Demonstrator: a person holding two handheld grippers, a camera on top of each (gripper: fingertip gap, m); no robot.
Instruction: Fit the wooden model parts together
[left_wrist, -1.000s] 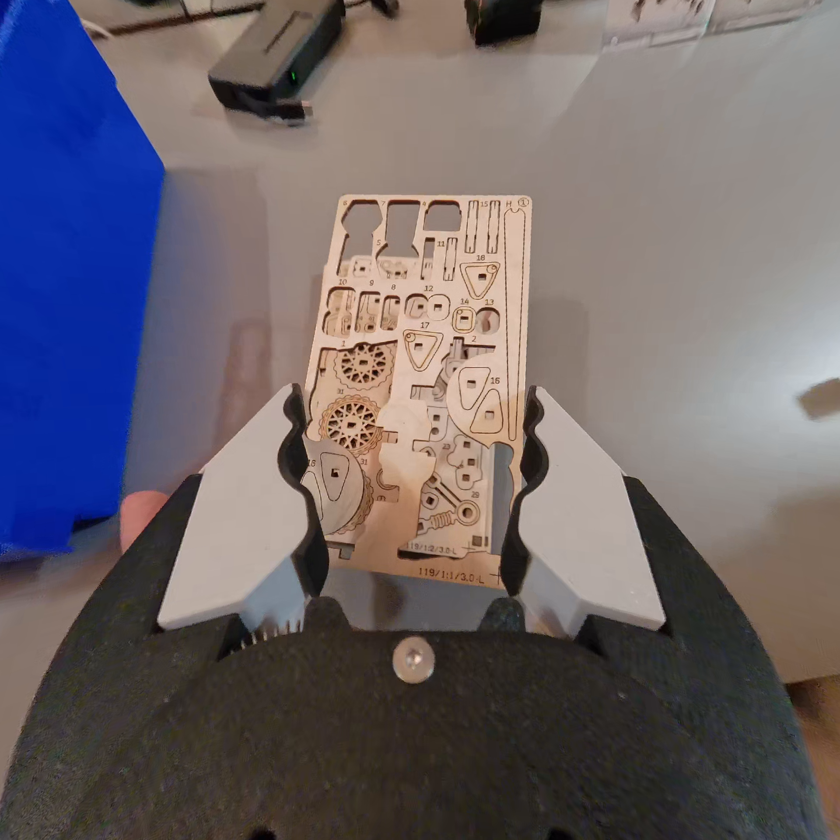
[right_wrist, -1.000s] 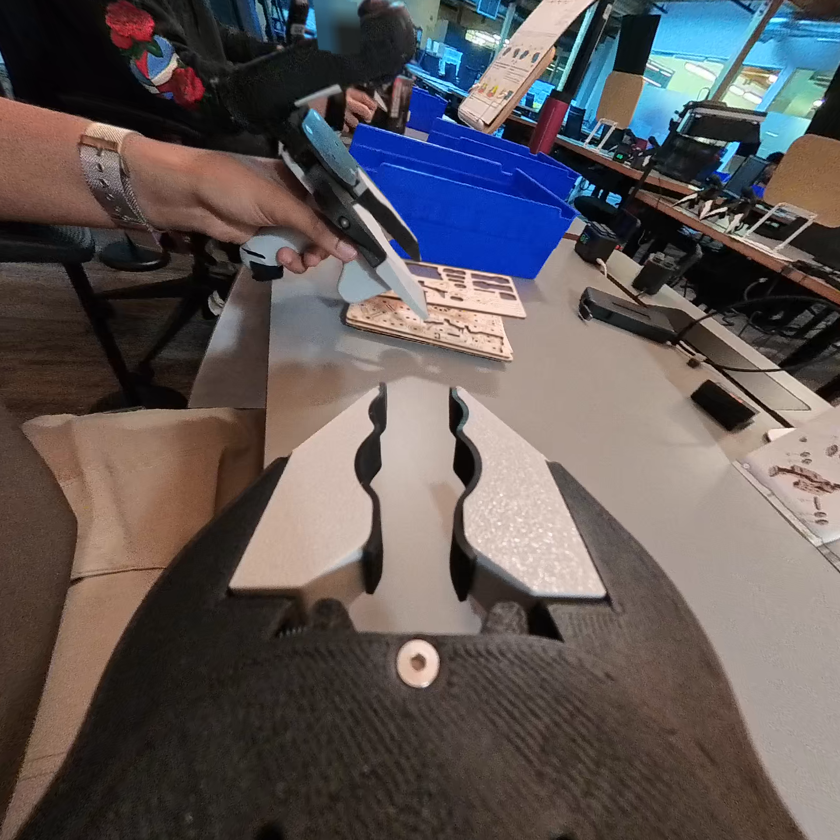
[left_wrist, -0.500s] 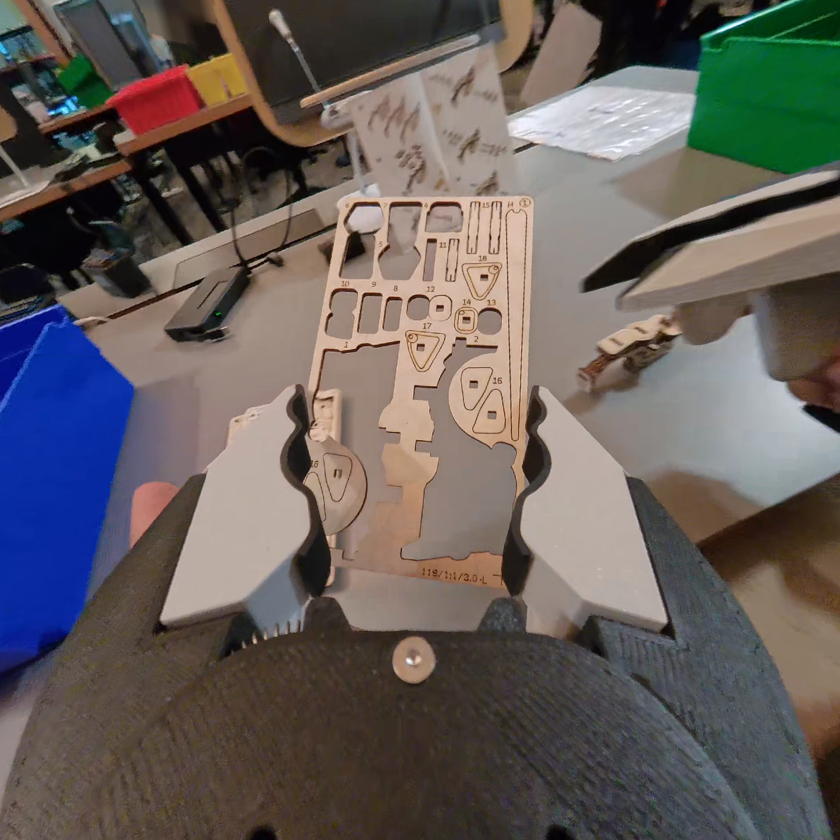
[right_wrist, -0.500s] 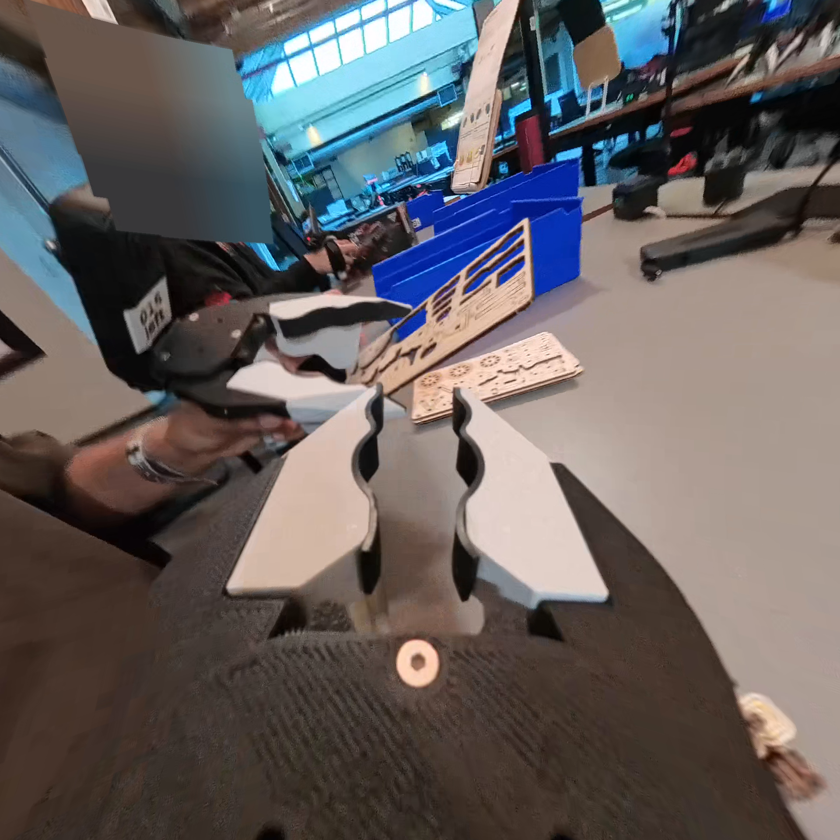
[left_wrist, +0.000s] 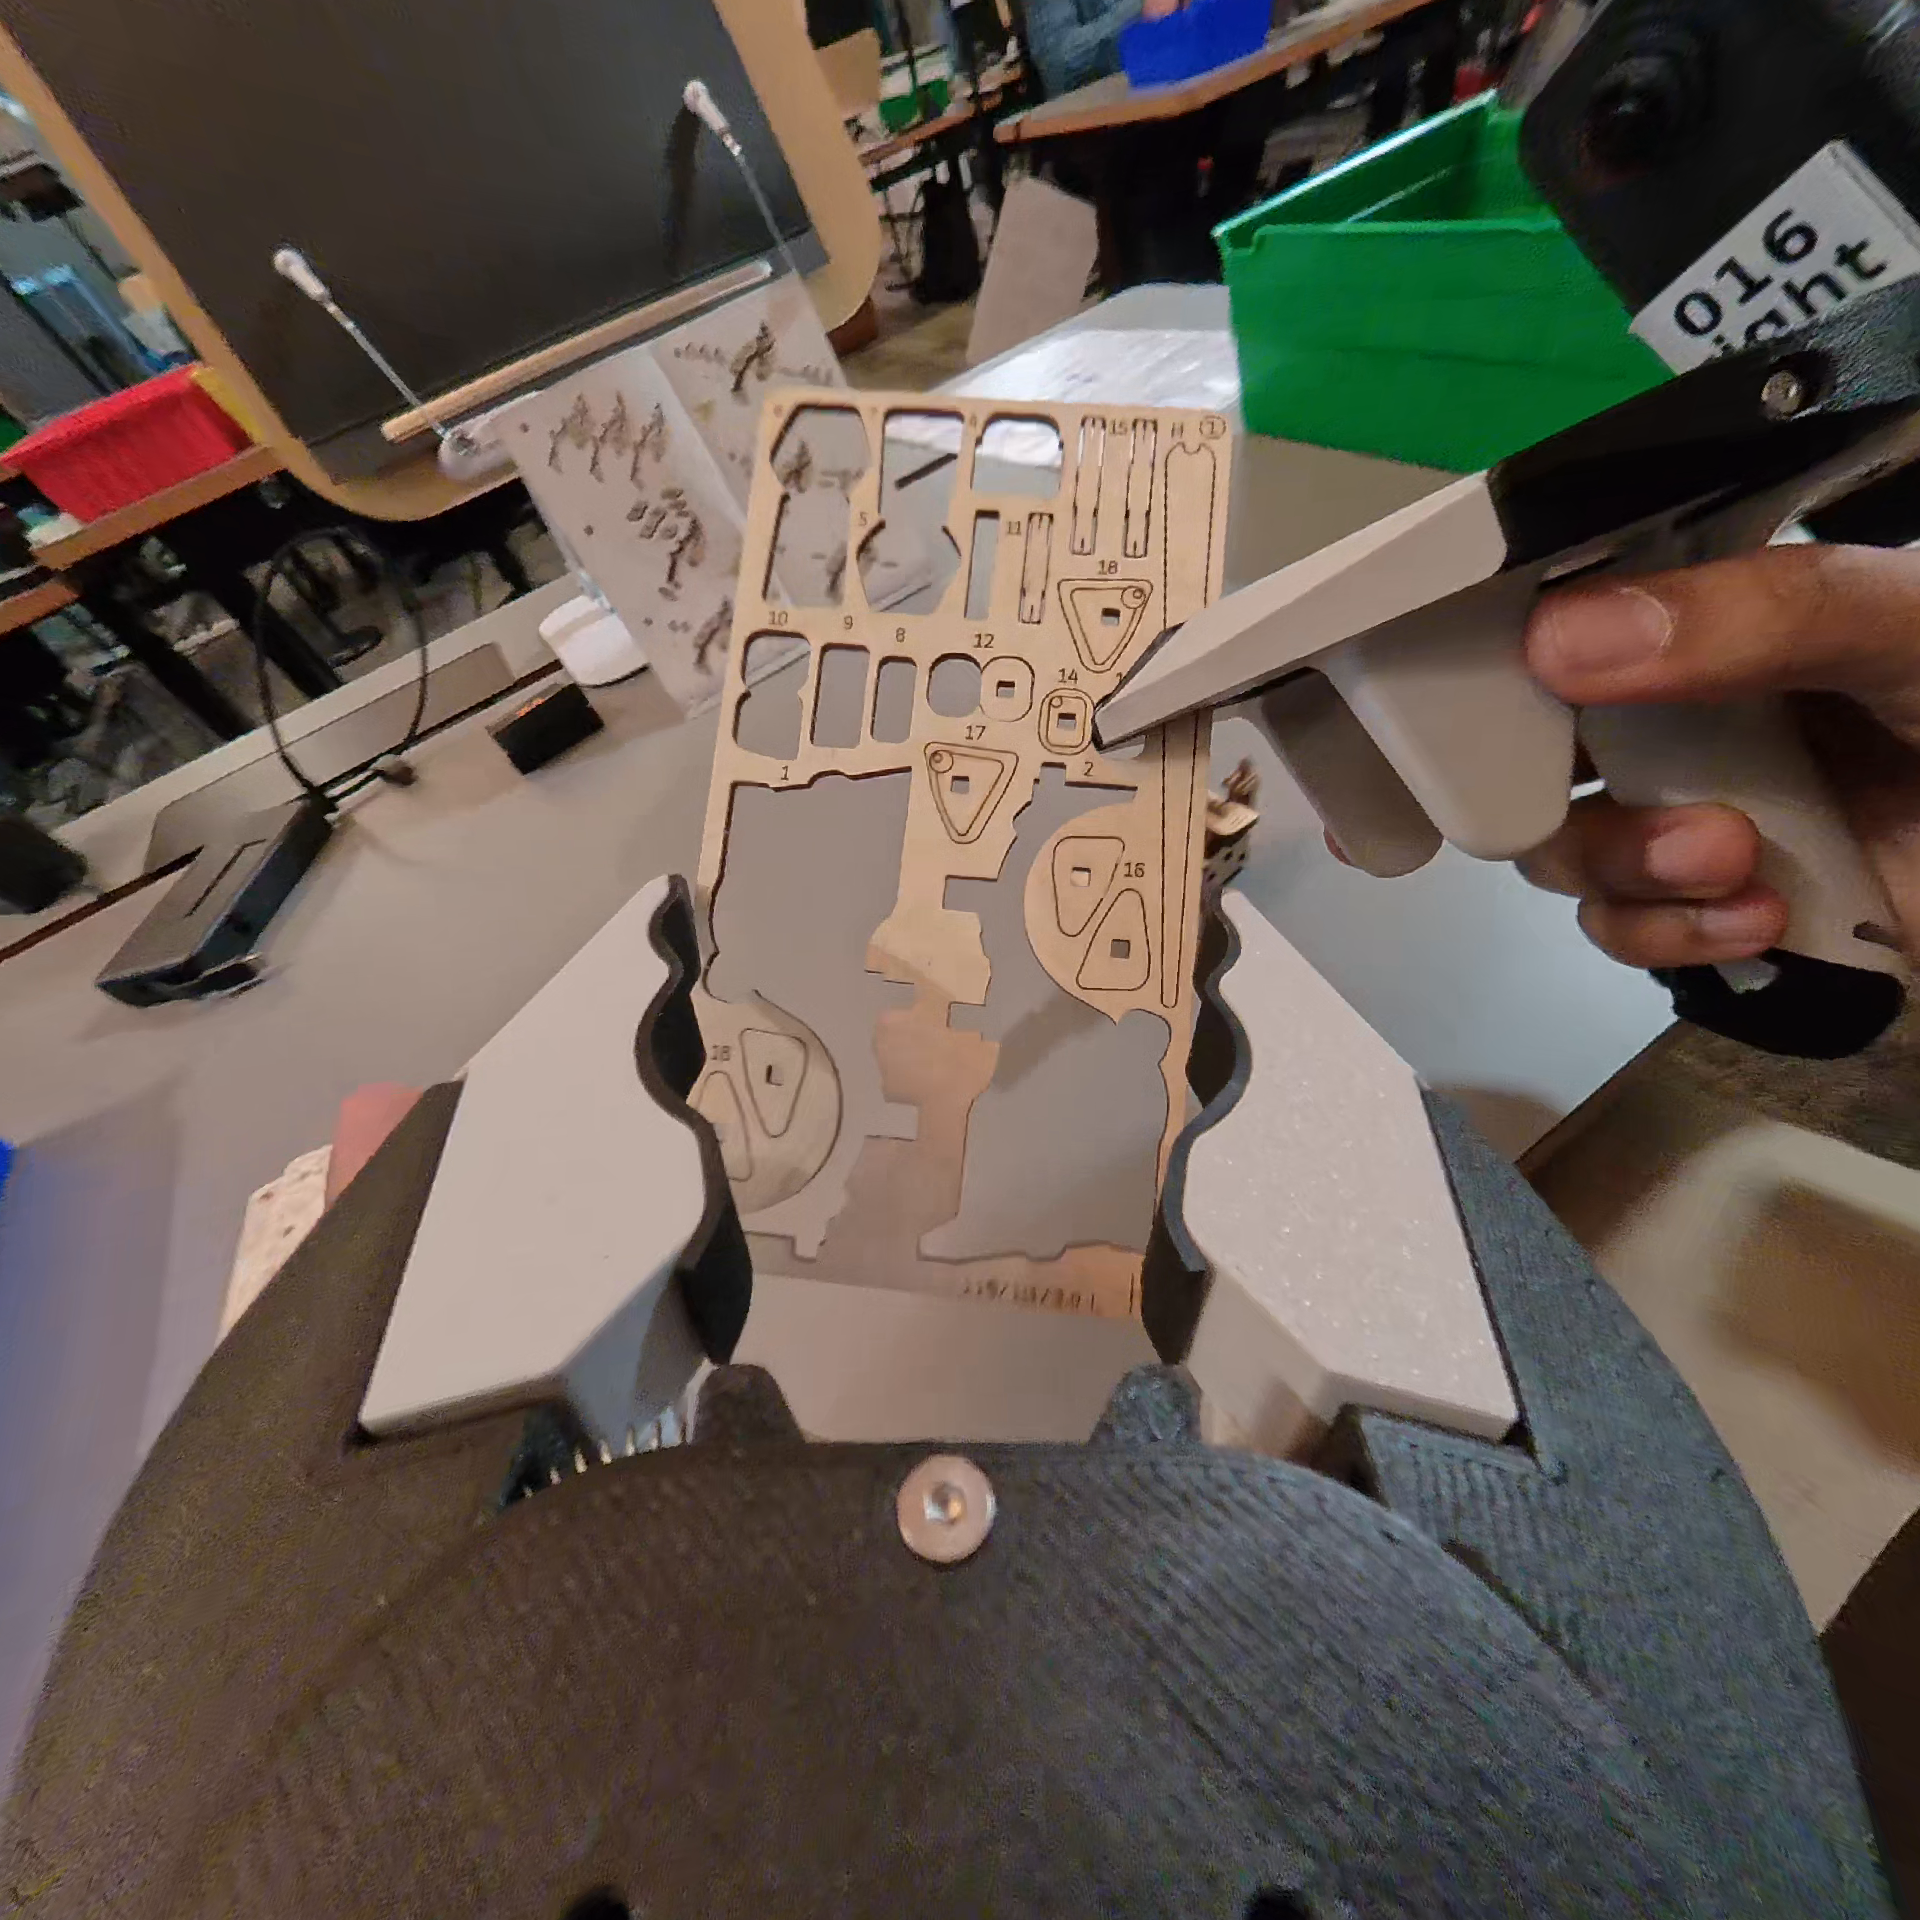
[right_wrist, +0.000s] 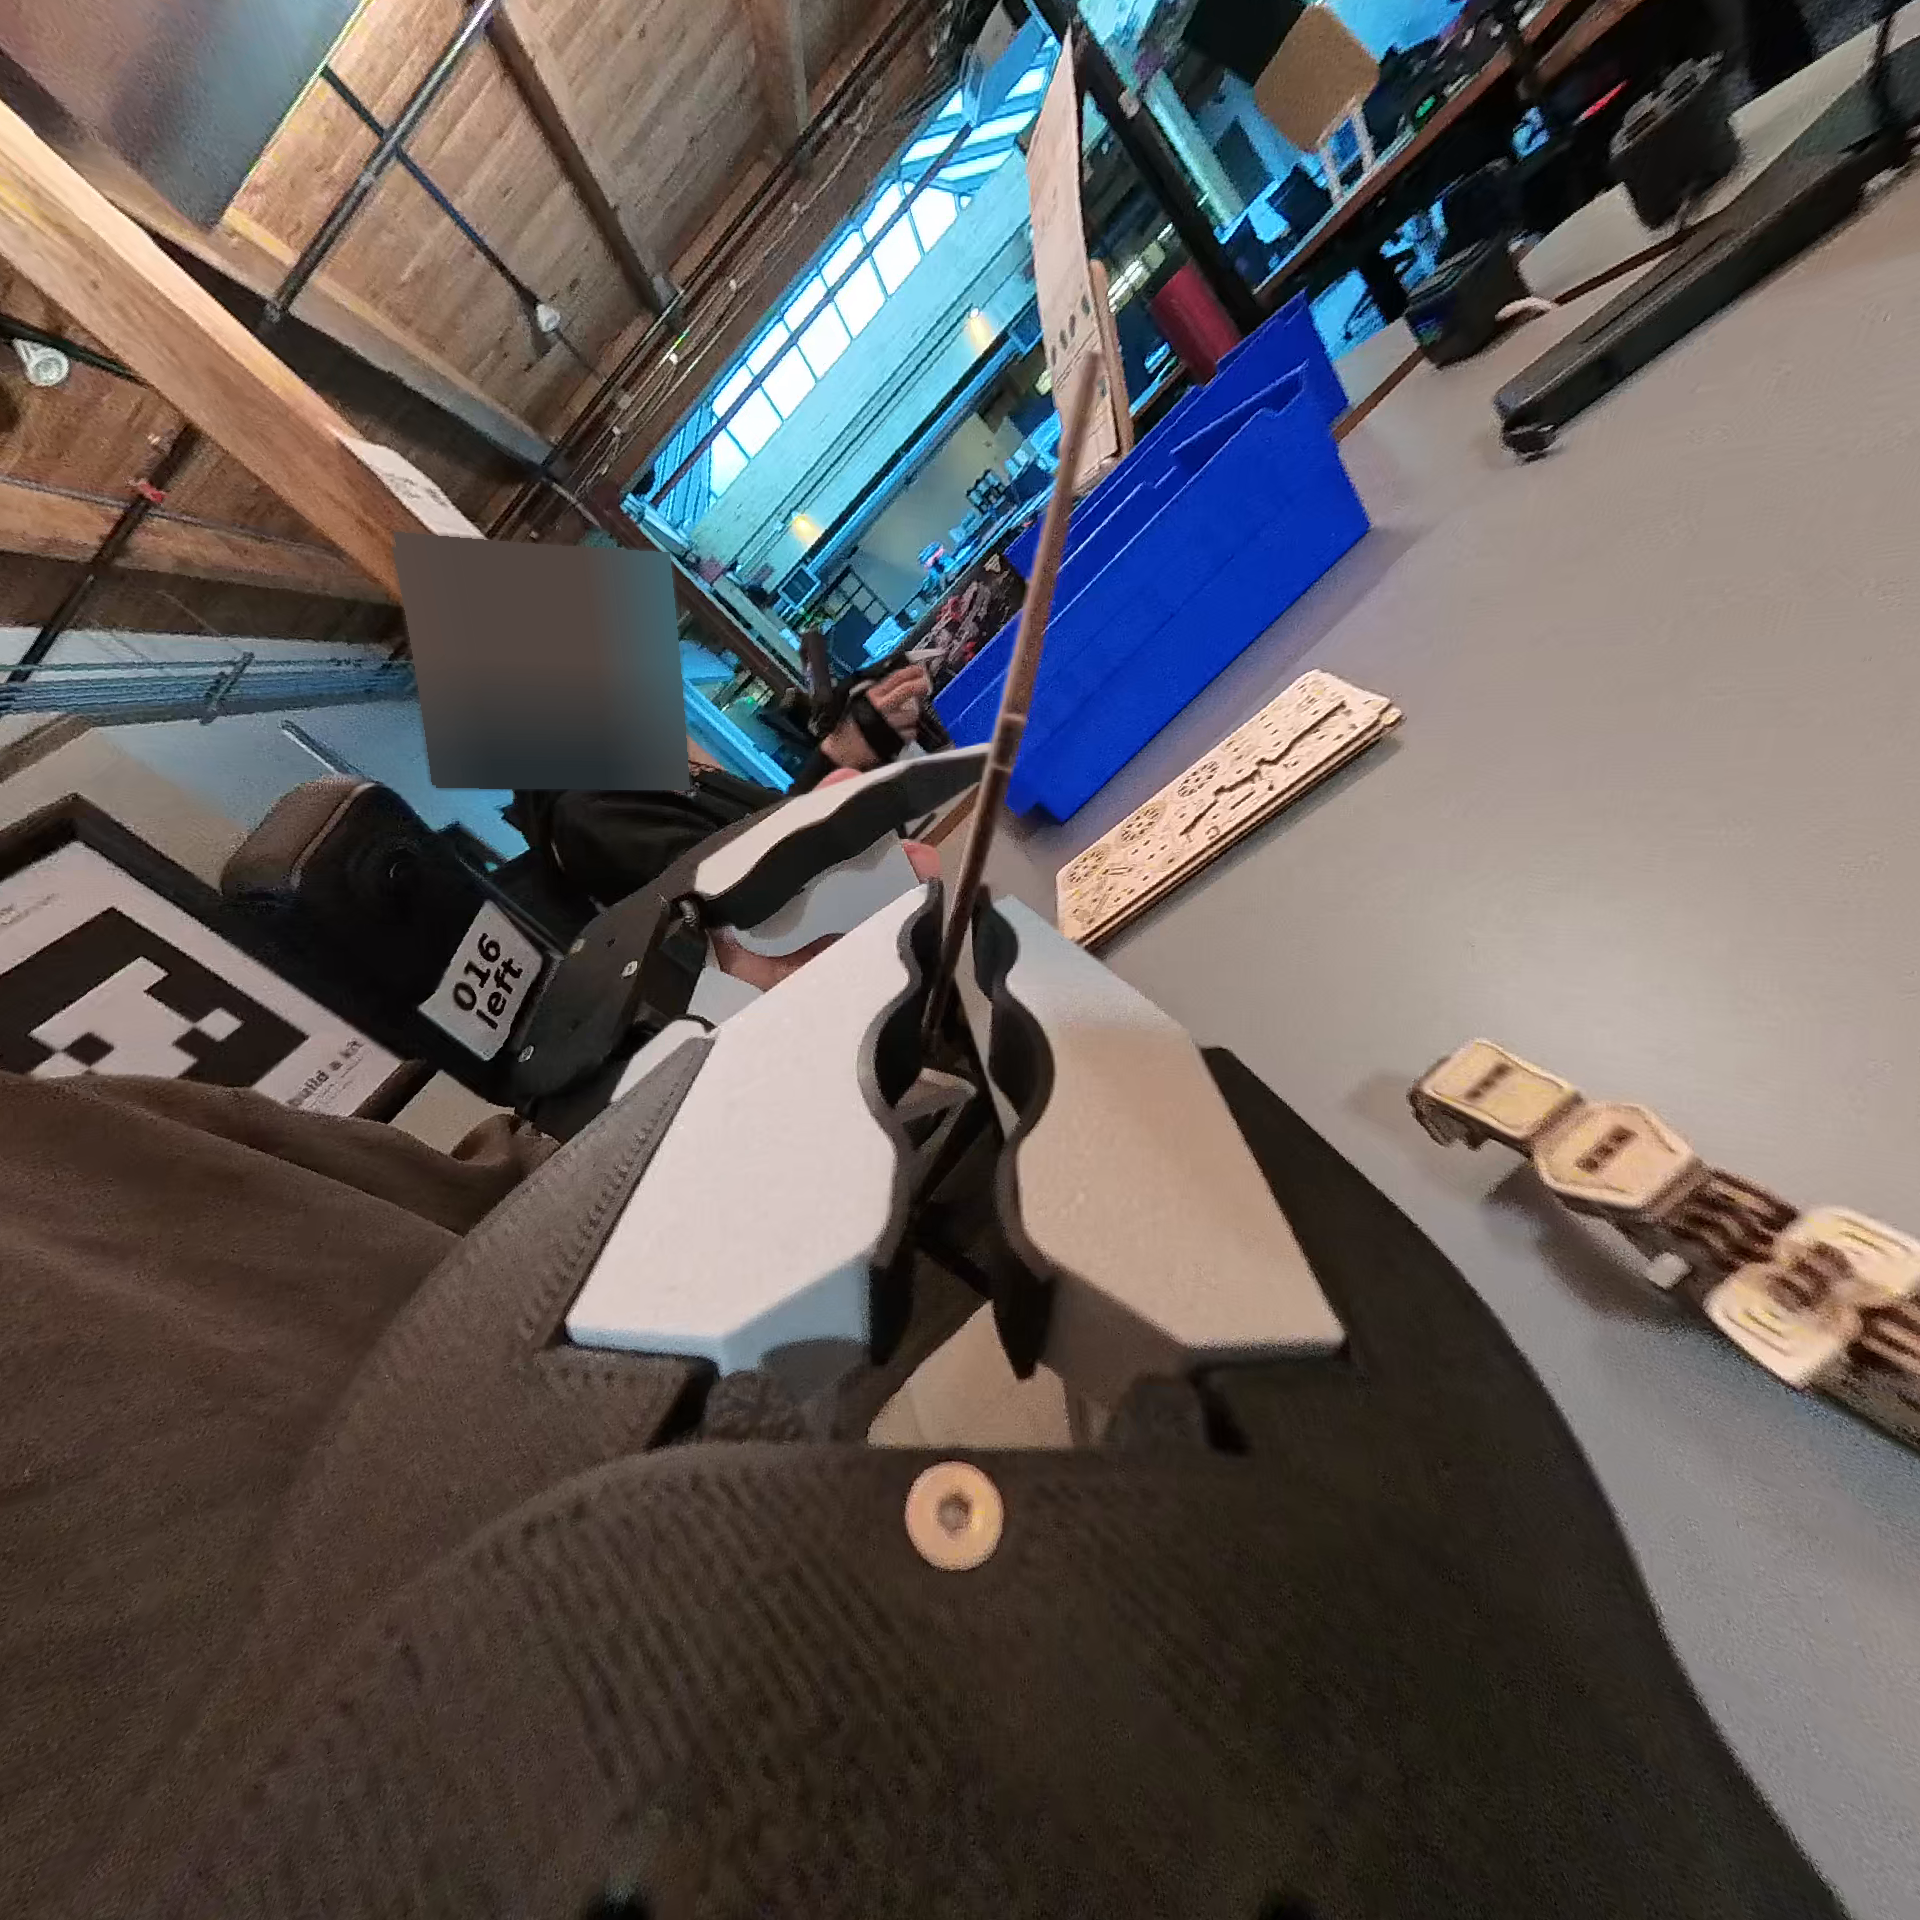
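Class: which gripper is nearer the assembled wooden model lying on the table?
Right. The right gripper, at the sheet's right edge, sits beside the assembled model; the left gripper grips the sheet's lower end, farther away.

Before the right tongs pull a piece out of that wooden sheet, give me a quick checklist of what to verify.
1. Thin laser-cut wooden parts sheet gripped by its side edges in the left tongs: ok.
2. Sheet lifted off the grey table: ok.
3. Right tongs reach the sheet near its right edge: ok.
4. Right tongs straddle the sheet's edge: ok.
5. Right tongs clamped on a piece: cannot tell.
6. Partly built wooden model lies apart on the table: ok.
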